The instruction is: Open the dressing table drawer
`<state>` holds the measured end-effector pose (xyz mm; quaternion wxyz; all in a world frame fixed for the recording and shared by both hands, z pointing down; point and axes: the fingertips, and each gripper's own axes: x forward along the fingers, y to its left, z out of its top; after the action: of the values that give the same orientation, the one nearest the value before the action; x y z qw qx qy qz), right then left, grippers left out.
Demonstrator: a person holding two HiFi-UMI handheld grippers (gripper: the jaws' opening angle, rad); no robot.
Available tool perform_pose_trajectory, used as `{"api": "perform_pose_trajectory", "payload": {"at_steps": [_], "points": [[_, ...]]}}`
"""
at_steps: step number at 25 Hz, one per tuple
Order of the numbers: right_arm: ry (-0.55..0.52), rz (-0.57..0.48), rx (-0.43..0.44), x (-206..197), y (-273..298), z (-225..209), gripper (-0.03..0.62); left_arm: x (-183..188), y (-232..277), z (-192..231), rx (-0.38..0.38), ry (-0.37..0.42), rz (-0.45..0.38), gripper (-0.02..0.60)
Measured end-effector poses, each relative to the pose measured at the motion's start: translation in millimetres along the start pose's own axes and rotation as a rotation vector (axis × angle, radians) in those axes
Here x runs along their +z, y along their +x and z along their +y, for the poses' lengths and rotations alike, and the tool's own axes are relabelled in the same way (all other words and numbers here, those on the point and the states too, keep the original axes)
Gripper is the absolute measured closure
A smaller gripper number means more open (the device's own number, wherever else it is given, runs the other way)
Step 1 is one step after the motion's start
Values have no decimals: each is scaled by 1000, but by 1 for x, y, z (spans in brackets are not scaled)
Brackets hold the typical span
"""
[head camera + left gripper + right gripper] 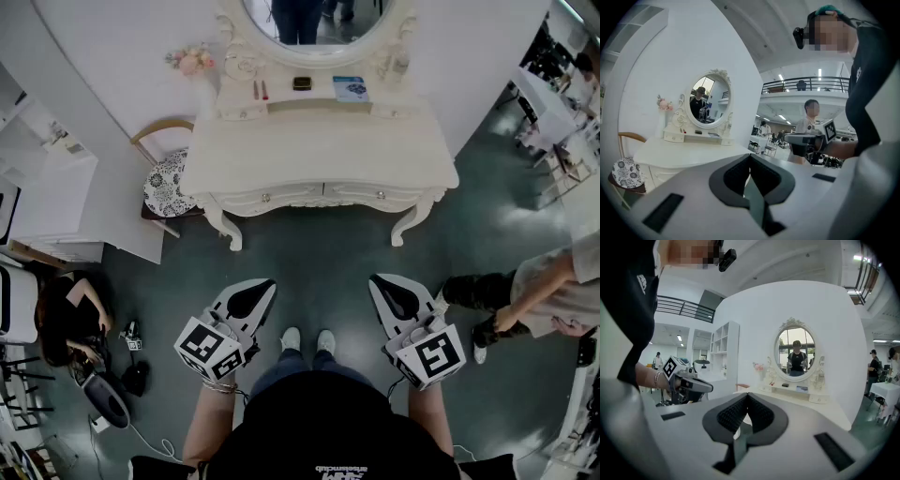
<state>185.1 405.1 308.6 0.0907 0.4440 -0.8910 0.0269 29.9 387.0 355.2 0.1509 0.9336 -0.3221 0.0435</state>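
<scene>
Left gripper: the left gripper (266, 284) is closed tip to tip with nothing between its jaws, held low with its nose dipped slightly
Right gripper: the right gripper (377, 280) is likewise pressed shut and empty, level with its partner and well apart from it
Gap ahead: bare dark floor (319, 258) lies between both grippers and the furniture, with nothing standing on that stretch
Bystanders: a standing person (525, 291) is out to the right of the right gripper and a seated person (66, 319) is off to the left of the left gripper; neither blocks the line ahead
Chair: a chair (169, 183) with a patterned cushion sits ahead and left of the left gripper, beside the table's leg and clear of the drawer fronts
Task's thing: the dressing table (319, 150) stands straight ahead, well apart from both grippers, with a left drawer front (291, 198) and a right drawer front (356, 195) shut under its top edge
Where to take hold: the left knob (266, 198) or the right knob (380, 195), each small, round and probably slick, so the jaws would have to open first and pinch squarely
Handling: likely a stiff, light, shallow drawer that slides towards the grippers; a skewed pull may jam it, a hard one may shift the slender-legged table
Beyond: small loose items on the shelf (309, 101) and the mirror (314, 23) could rattle if the table is jolted
</scene>
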Motion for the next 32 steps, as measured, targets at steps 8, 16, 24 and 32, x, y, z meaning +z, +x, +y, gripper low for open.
{"api": "perform_pose_trajectory", "payload": {"at_steps": [8,16,24,32], "points": [[-12,18,1,-20,-17,-27,576,-9,21,-10,47,-4,-19,563],[19,-2,71,-24,-29,-27,576,-7,20,-21,100,-3,-54,563],[30,-51,125,-15,-22,-23,574,-6,7,-26,149,5,-76,563],[10,-46,160,-13,-5,-26,574,-4,0,-11,197,-6,-73,563]]}}
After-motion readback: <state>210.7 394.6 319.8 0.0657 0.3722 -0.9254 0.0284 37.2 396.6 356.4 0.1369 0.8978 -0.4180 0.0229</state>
